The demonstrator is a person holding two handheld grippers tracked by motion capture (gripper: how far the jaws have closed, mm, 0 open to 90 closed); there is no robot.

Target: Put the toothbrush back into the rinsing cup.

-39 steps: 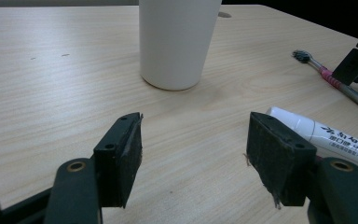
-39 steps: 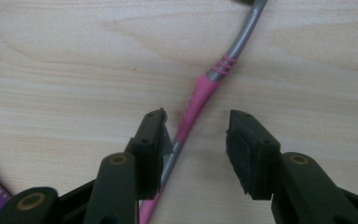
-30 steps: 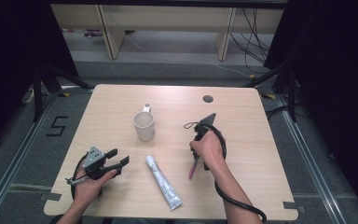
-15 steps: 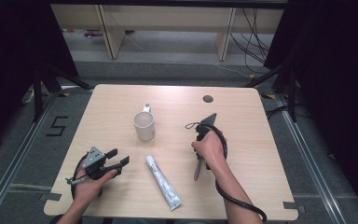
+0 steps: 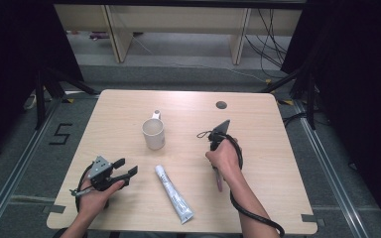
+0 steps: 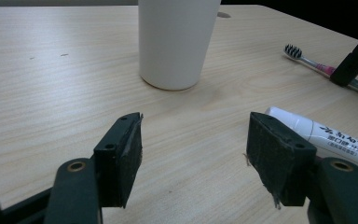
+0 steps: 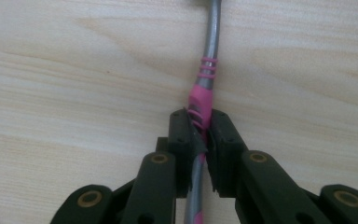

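Where pinched, grey-pink toothbrush in tongs

white mug, toothpaste tube, apart.

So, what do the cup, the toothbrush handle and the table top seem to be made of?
The cup looks like matte white plastic or ceramic: smooth, no glare. The toothbrush handle seems plastic, silver-grey with a pink, ribbed, probably rubbery grip section, where the right gripper is shut on it. The table top looks like light wood-pattern laminate with printed grain.
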